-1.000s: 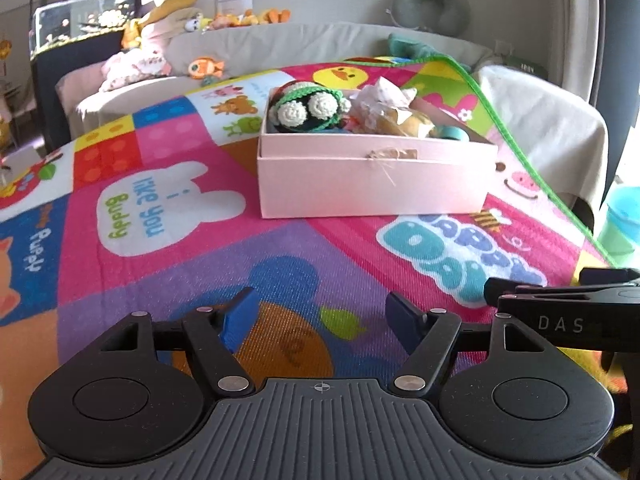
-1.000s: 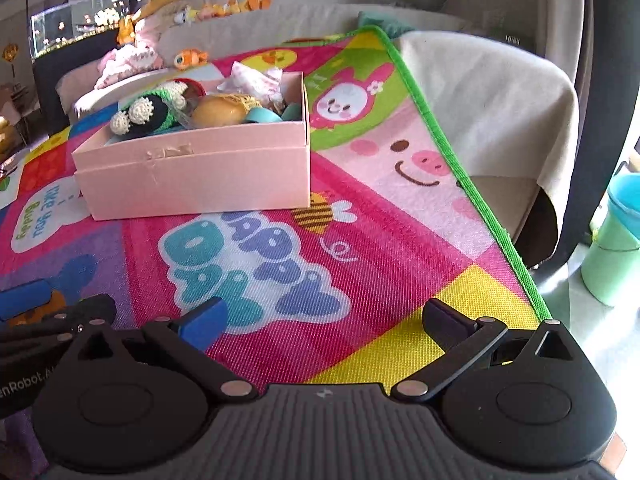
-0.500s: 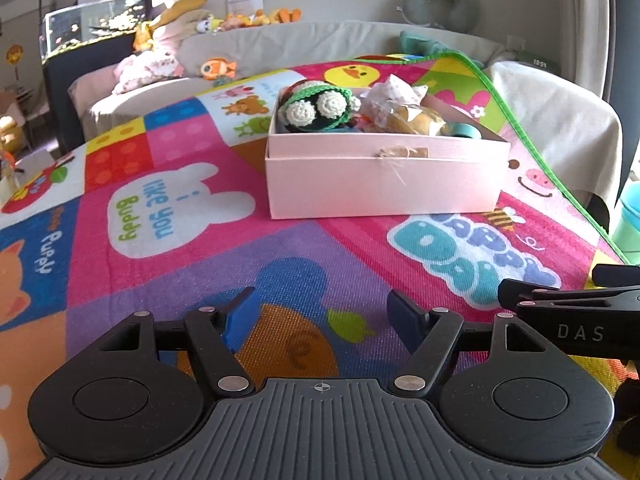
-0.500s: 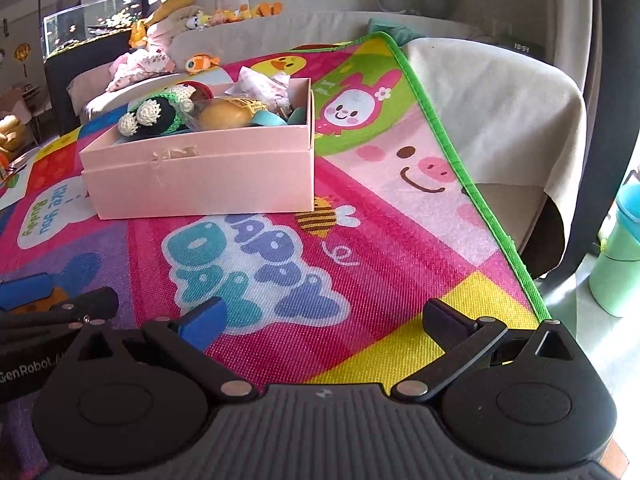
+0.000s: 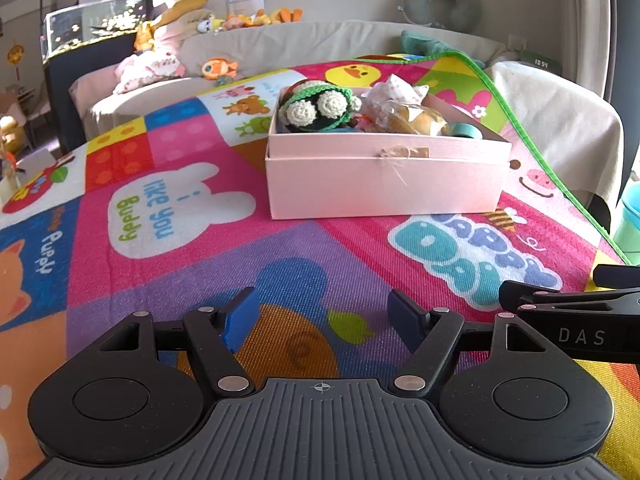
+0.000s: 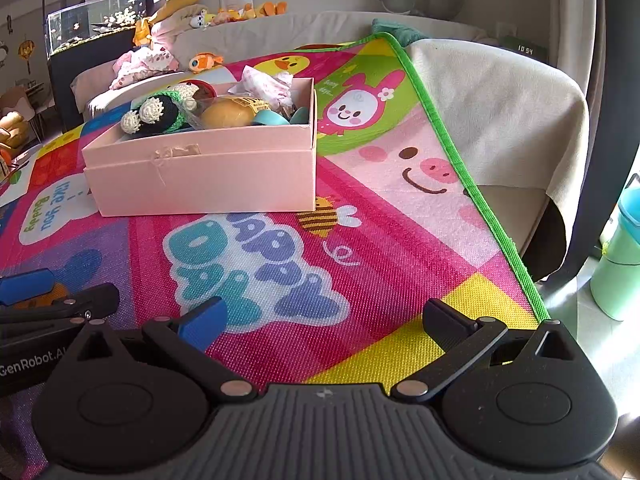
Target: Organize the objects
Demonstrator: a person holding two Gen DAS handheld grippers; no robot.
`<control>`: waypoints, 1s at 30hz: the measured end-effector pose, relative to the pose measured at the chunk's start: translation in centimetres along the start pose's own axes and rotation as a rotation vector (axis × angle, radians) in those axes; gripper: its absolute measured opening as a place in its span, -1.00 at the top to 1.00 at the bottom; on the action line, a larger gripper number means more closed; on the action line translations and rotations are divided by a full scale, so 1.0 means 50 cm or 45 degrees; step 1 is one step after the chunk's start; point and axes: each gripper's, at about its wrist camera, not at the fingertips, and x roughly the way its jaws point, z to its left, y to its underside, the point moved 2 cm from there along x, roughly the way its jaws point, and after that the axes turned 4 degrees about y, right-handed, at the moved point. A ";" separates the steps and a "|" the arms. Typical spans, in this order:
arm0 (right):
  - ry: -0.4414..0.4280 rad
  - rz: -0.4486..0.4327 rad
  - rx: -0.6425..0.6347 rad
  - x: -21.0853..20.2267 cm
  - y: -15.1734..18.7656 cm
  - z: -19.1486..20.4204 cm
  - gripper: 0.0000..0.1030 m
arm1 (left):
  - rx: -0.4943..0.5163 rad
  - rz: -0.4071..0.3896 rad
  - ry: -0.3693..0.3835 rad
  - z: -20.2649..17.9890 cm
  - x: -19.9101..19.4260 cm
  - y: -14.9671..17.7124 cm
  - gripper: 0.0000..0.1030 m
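colourful play mat (image 5: 192, 184), pale pink box (image 5: 384, 184) crammed with toys

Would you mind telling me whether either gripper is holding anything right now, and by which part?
Nothing is held: the left gripper and right gripper both stand open over the mat.

We see a bright play mat (image 5: 192, 280) with animals and words on it. A pink box (image 5: 384, 184) sits on the mat at 1 o'clock.

Bare play mat (image 5: 224, 272) ahead, open on both sides of pink box (image 5: 384, 184). Box crammed with toys (image 6: 156, 114); green mat edge (image 6: 496, 232) bounding right.
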 end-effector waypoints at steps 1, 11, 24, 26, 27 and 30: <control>0.000 0.000 0.001 0.000 0.000 0.000 -1.00 | -0.001 0.000 0.001 0.000 0.000 0.000 -0.50; -0.001 0.000 0.000 -0.001 0.000 0.001 -1.00 | -0.007 0.001 0.015 0.000 0.001 -0.001 -0.51; -0.004 0.000 0.004 0.002 0.000 -0.004 -1.00 | -0.009 0.001 0.016 0.000 0.001 -0.002 -0.51; -0.002 -0.001 0.002 0.002 0.000 -0.004 -1.00 | -0.011 -0.001 0.018 -0.001 0.002 -0.003 -0.51; -0.003 0.000 0.003 0.002 0.000 -0.003 -1.00 | -0.011 0.000 0.017 0.000 0.002 -0.002 -0.51; -0.003 -0.001 0.003 0.001 0.000 -0.003 -1.00 | -0.019 -0.003 0.023 0.001 0.001 -0.002 -0.51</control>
